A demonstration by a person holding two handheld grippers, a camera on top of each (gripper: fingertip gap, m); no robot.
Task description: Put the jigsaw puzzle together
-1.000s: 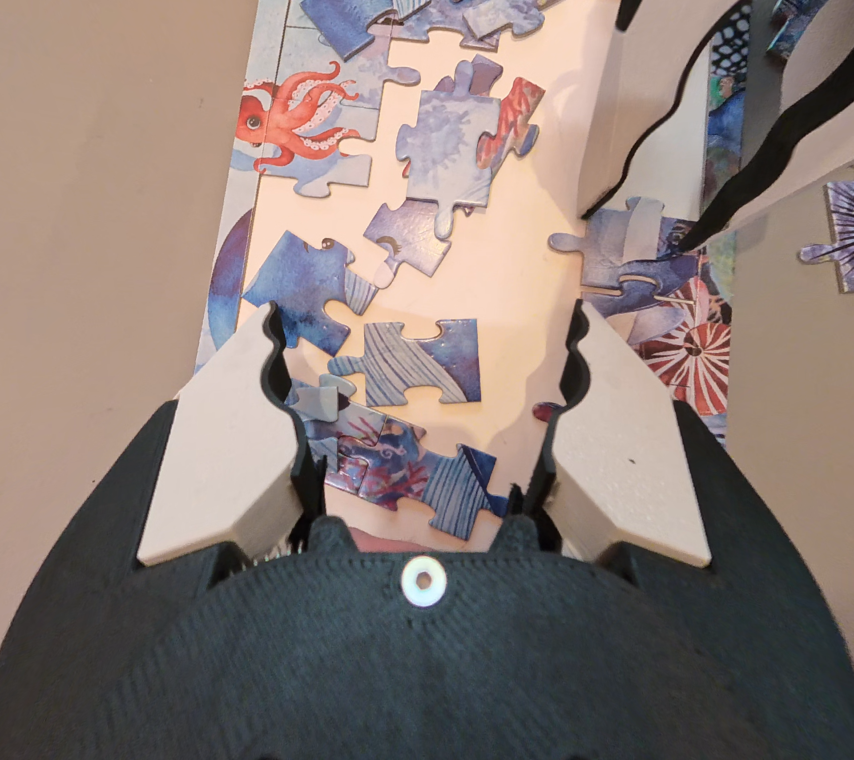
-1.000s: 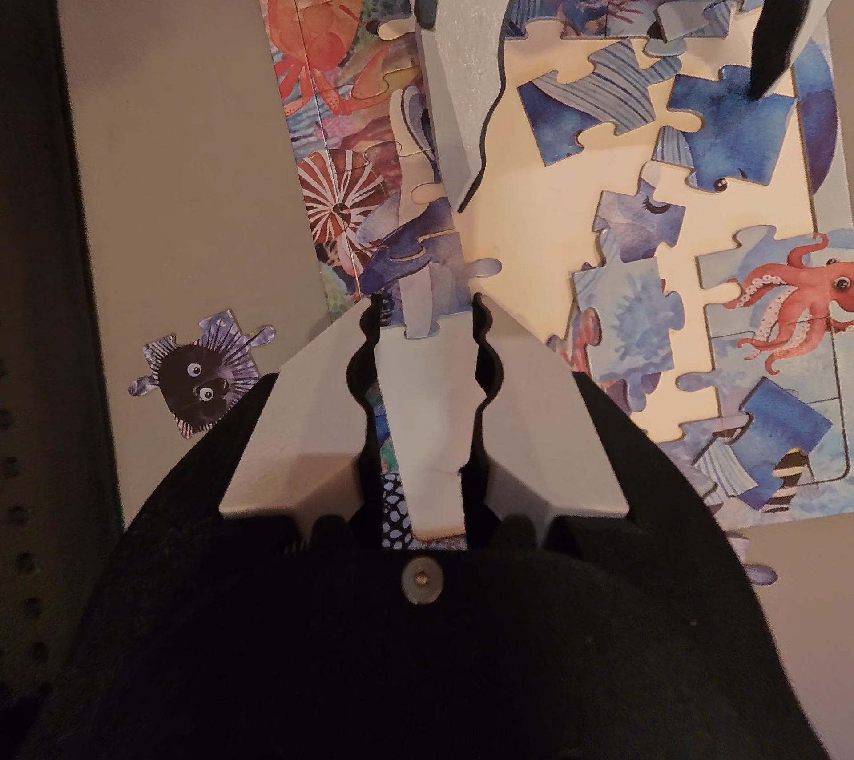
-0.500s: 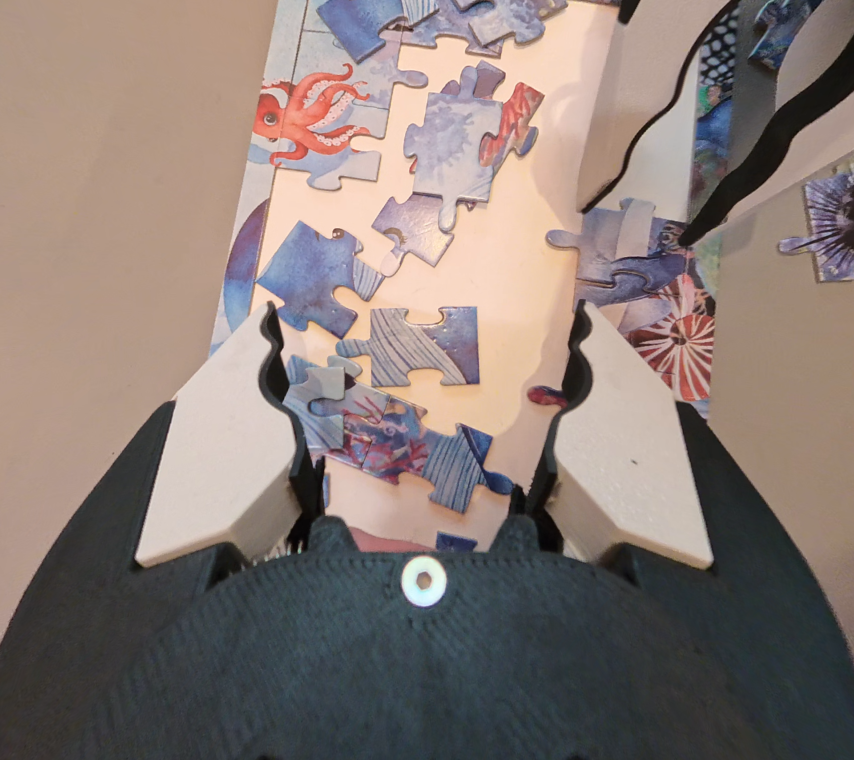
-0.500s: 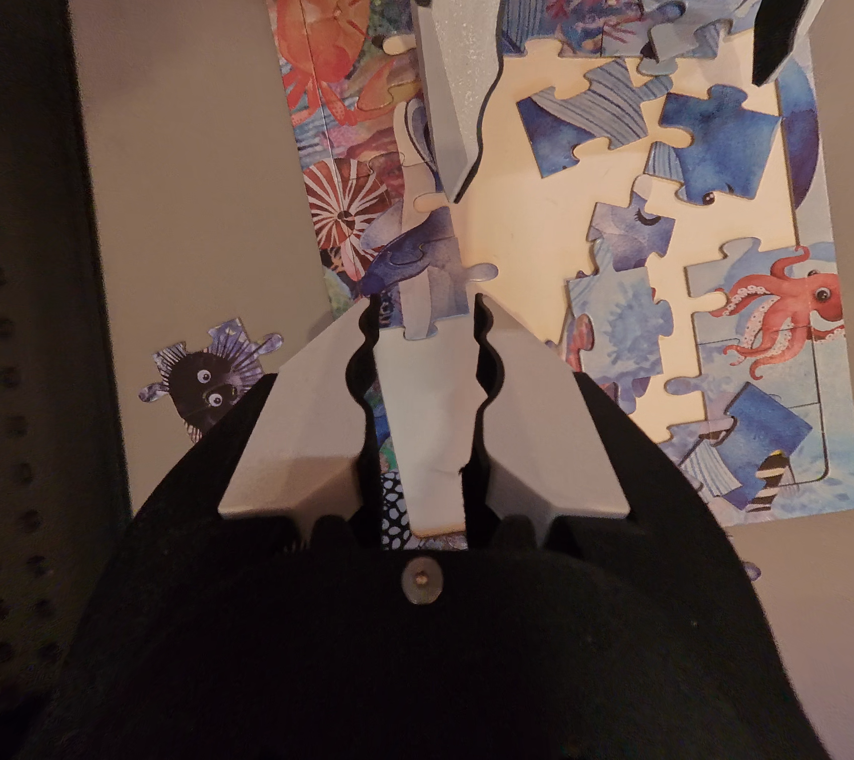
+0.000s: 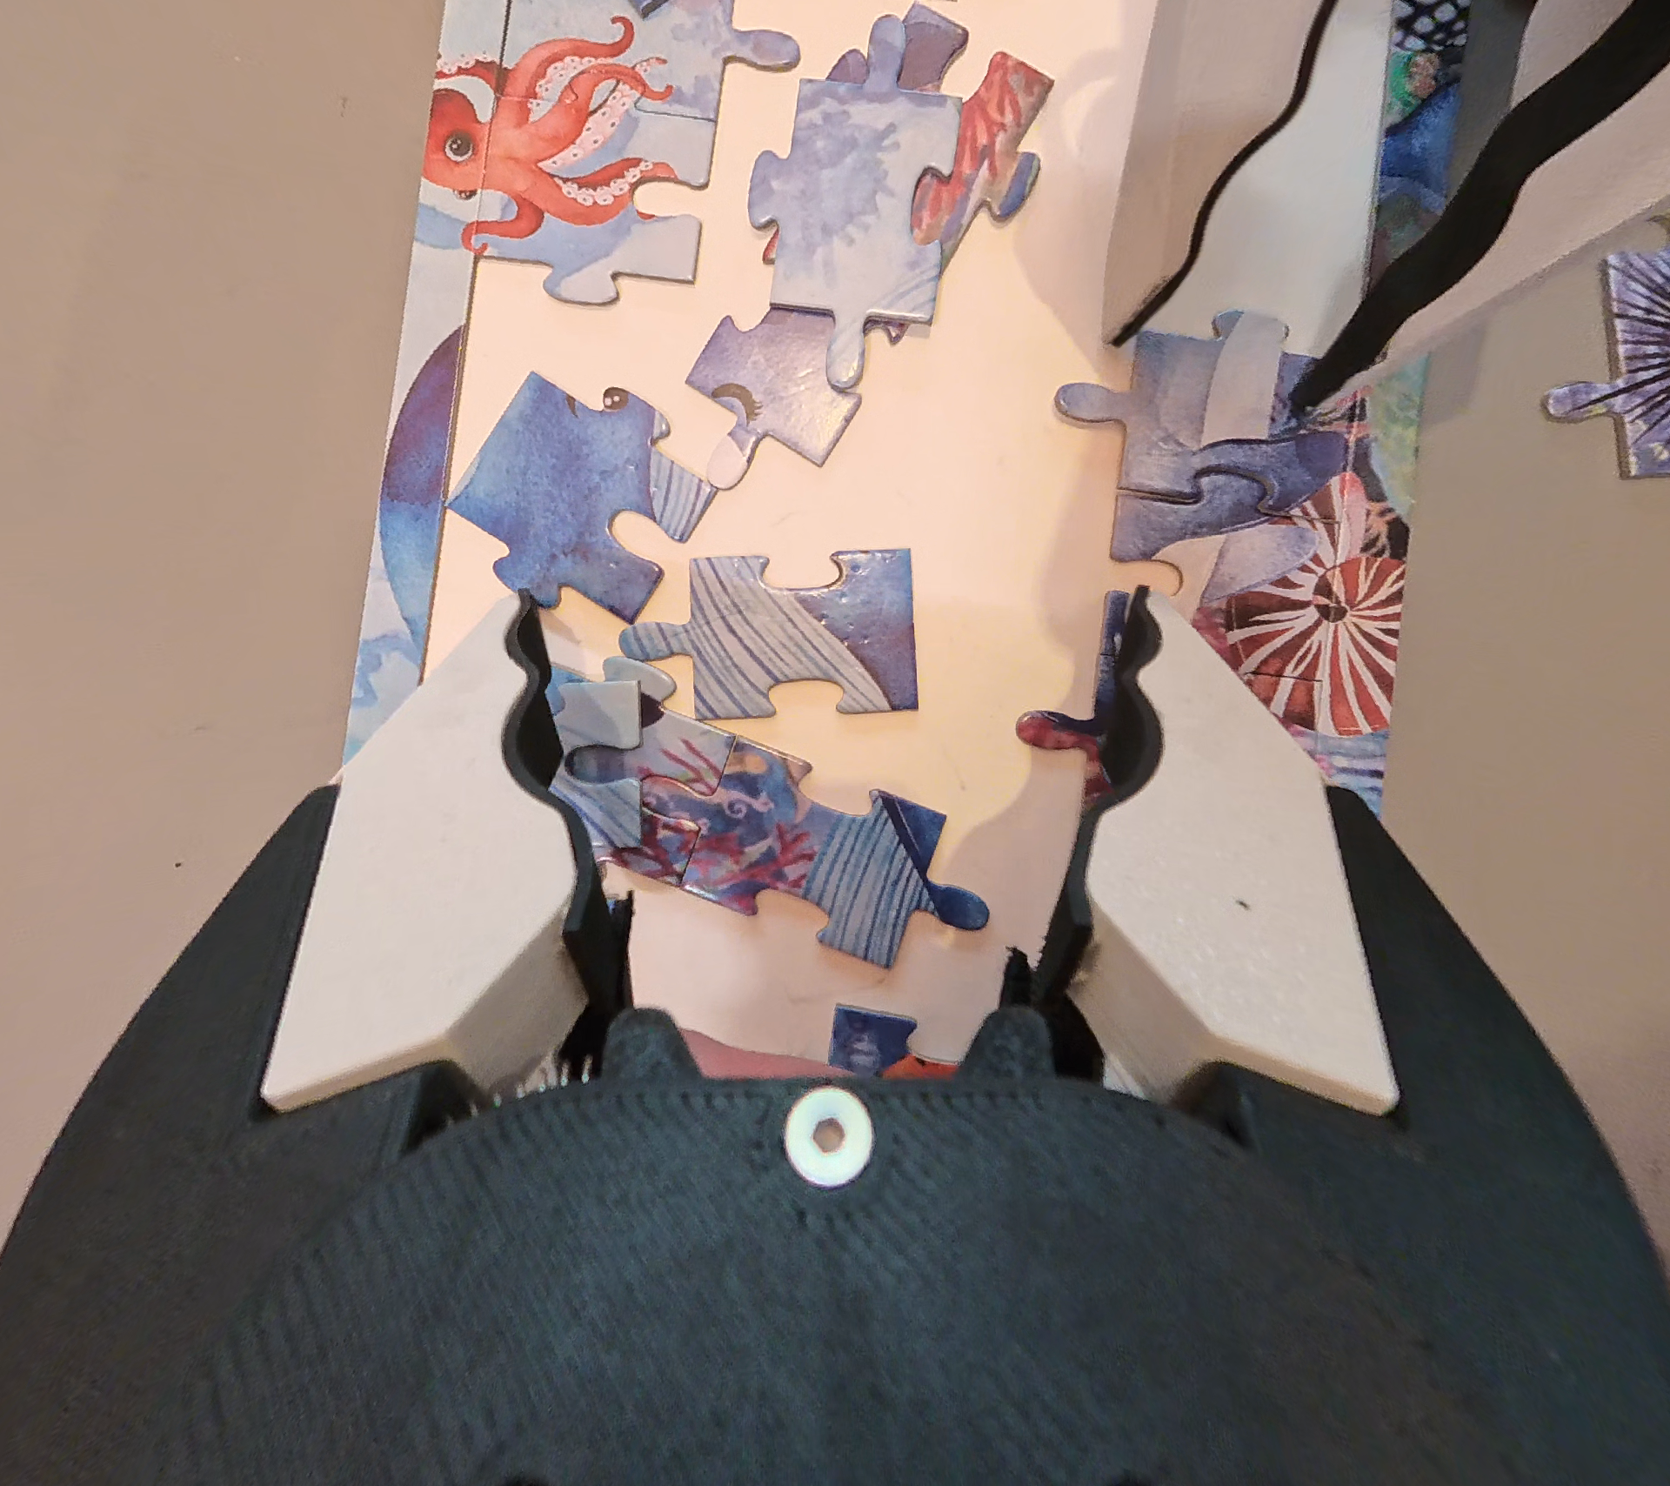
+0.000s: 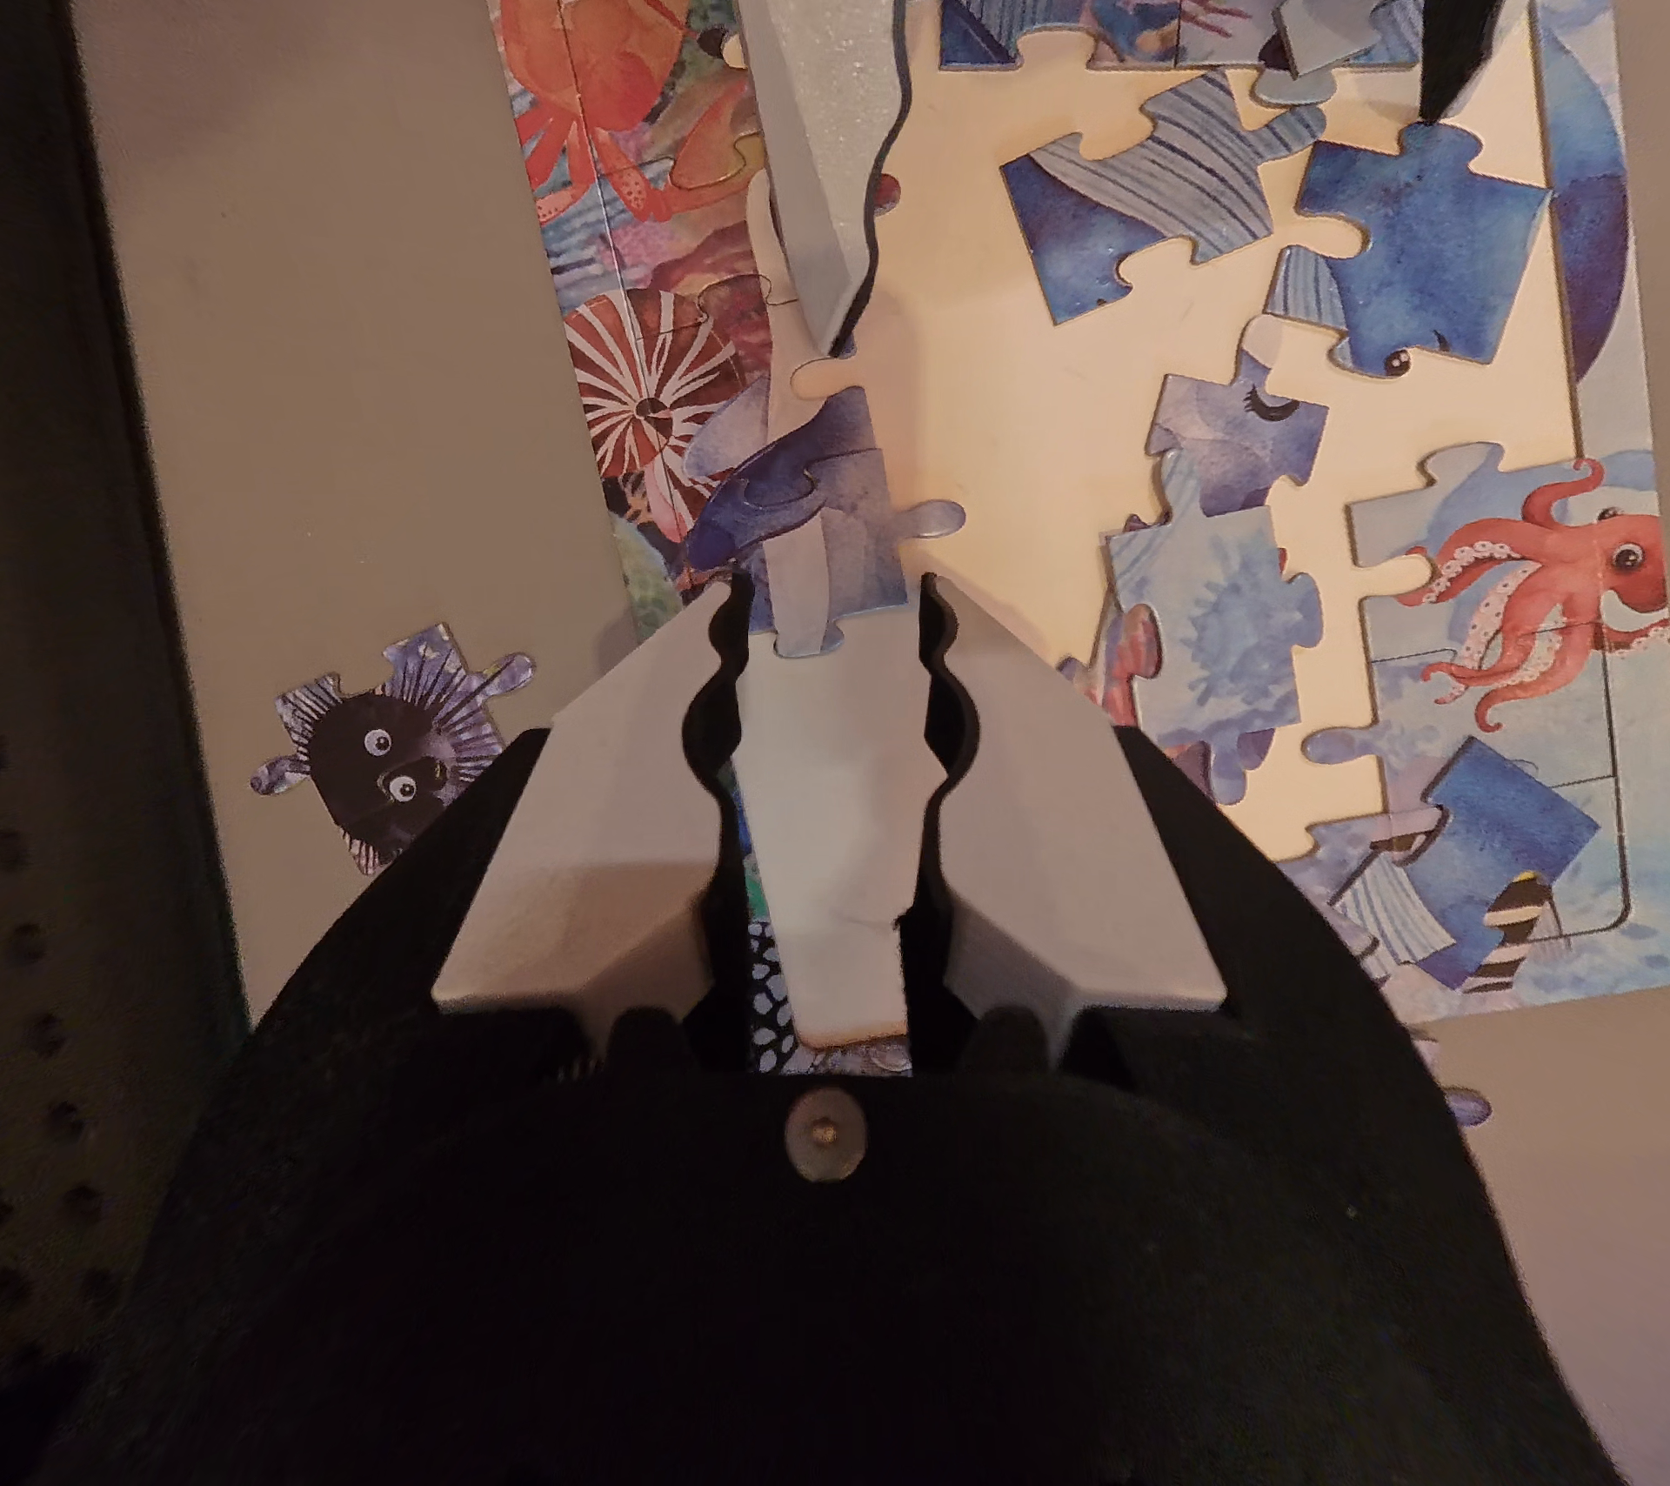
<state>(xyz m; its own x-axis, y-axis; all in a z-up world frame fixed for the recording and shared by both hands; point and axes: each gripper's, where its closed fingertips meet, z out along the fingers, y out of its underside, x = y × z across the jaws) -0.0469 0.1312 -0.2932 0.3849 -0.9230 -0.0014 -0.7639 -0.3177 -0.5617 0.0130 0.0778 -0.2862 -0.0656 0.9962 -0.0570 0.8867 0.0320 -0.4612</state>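
Right gripper (image 6: 833, 584) is down at the colourful edge of the puzzle tray (image 5: 425, 448). Its fingers are moderately spread, and the blue-grey piece (image 6: 840, 539) lies dead ahead of it, just past the tips. In the left wrist view those two tips stand either side of that piece. Whether they touch its edges, I can't tell. The piece lies flat, interlocked with the dark blue piece beyond it. Its single side tab points out over the bare cream board, to the right in the right wrist view. That makes this gripper much the nearer one, and I judge any nudge or pinch here is its job.

Left gripper (image 5: 831, 606) hovers spread wide and holding nothing, well apart from that piece. The striped piece (image 5: 786, 638) and a joined cluster (image 5: 750, 819) show between its fingers, below.

The count: two grippers and one tray. Five single loose pieces lie on the bare board: the striped one, the whale-eye piece (image 5: 560, 484), the eyelash piece (image 5: 777, 403), the pale splotch piece (image 5: 849, 177) and the coral piece (image 5: 985, 150) tucked under it. There is also a jumbled pile at the far end that I can't count. One octopus (image 5: 542, 141) is seated. Out on the bench (image 5: 181, 358) lies one sea-urchin piece (image 6: 389, 756).
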